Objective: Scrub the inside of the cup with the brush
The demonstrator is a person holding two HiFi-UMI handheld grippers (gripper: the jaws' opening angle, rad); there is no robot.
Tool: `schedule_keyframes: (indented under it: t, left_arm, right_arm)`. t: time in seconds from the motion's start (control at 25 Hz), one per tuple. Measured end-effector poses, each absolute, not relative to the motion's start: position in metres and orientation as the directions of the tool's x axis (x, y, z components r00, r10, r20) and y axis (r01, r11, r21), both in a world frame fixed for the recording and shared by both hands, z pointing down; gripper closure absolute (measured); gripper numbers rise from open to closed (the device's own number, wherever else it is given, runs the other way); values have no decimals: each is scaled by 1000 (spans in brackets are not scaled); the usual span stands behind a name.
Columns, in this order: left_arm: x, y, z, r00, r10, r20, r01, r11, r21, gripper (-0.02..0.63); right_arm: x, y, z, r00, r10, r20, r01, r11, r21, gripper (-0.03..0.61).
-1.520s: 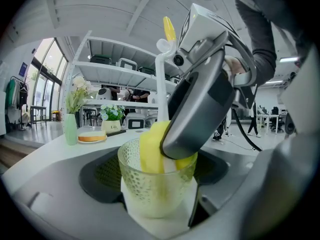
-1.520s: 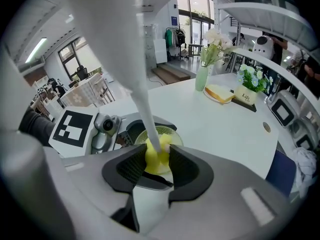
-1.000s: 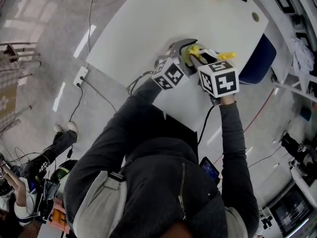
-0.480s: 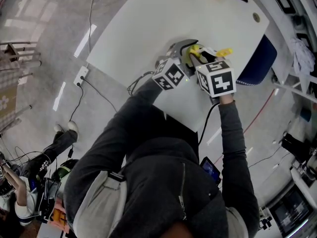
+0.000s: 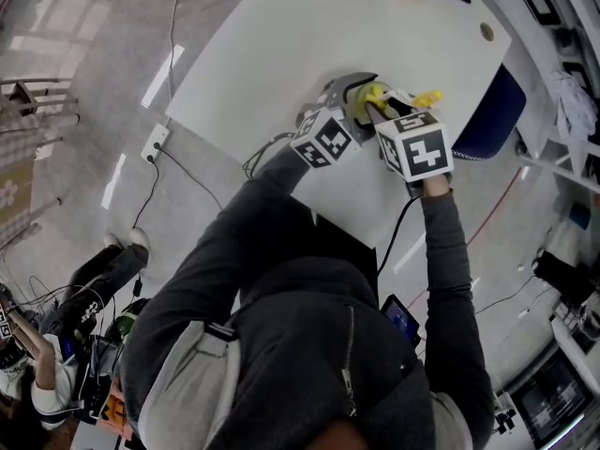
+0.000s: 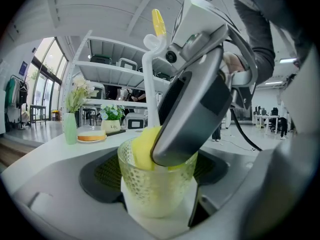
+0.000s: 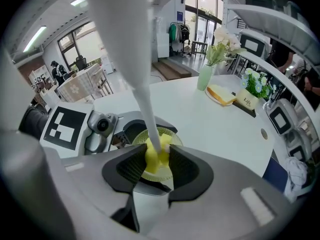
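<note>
White table (image 5: 281, 54): broad and bare around my work. Its near edge runs close beside both grippers, so I judge short up-and-down strokes safer than sideways sweeps.
Left gripper (image 6: 160, 174): jaws spread wide and clamped on the cup (image 6: 145, 186), one pad on each side of its wall.
Right gripper (image 7: 157, 159): pinching the brush (image 7: 144, 101) just above its head, tipped steeply down, with one jaw crowding the cup's rim.
Cup: pale textured glass at the table's near part. Probably stiff, smooth and breakable (so a firm hold, but no harder squeeze).
Brush: thin white handle, light, likely to flex a little.
Sponge head (image 6: 141, 146): yellow and soft, sitting inside the cup against its wall, with little room around it.
</note>
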State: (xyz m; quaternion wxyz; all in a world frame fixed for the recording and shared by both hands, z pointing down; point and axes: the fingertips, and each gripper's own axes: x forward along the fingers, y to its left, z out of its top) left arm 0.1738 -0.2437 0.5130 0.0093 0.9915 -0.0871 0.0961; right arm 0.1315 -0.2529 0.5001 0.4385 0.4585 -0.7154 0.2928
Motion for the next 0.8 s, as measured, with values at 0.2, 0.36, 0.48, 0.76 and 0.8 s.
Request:
schedule_keyframes:
  t: [0.2,0.36,0.48,0.76,0.8]
  left_arm:
    - [173,-244,515,967,-169,192,-173,-985,5,217]
    - [176,-244,515,967,-168,193,-172,-985,6,216]
    - [175,-244,515,967,-166,195,-171,-985,7,217]
    - [179,-243,523,962,-160,222,-167,-986,12,215]
    - [180,-243,524,962,-157,225,-165,-986,15,213]
  right_arm:
    - [132,-249,500,-204,-390,898,-912,410,-28,440]
    - [137,-250,493,-216,-441,871,-925,377,-39,440]
    - [138,-250,486,-214,-474,854,-933,358,-34,439]
    - [145,-244,485,-210,-519,829,-945,325,-37,439]
    - [147,-244,487,-211,-521,827,-947,319,-41,439]
